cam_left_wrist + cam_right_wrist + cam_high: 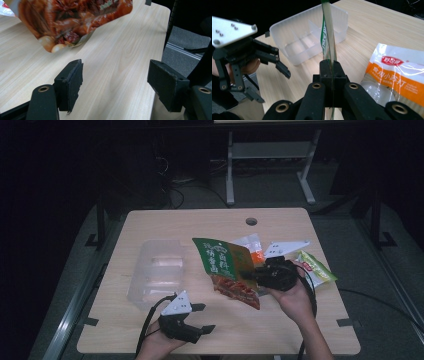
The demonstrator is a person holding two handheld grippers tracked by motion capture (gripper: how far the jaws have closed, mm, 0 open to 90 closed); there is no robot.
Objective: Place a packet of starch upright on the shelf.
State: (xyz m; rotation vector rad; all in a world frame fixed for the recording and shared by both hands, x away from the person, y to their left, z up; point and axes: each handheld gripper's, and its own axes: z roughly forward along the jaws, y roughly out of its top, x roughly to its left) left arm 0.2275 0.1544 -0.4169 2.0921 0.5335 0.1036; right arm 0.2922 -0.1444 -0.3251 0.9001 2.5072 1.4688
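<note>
My right gripper (251, 274) is shut on the edge of a green and red snack packet (225, 267), which hangs lifted above the table's middle. In the right gripper view the jaws (331, 67) pinch the packet (327, 37) edge-on, so it rises as a thin strip. My left gripper (207, 317) rests near the table's front edge, open with nothing between its fingers. The left gripper view has its jaws (115, 67) wide apart over bare wood, and the packet's red lower end (75, 20) hangs above and beyond them.
A clear plastic container (156, 270) with dividers stands left of centre. A white and orange packet (398, 72) lies by my right gripper, and a green and yellow packet (317, 266) lies at the right. A round cable hole (251, 221) sits near the wooden table's (200, 225) far edge.
</note>
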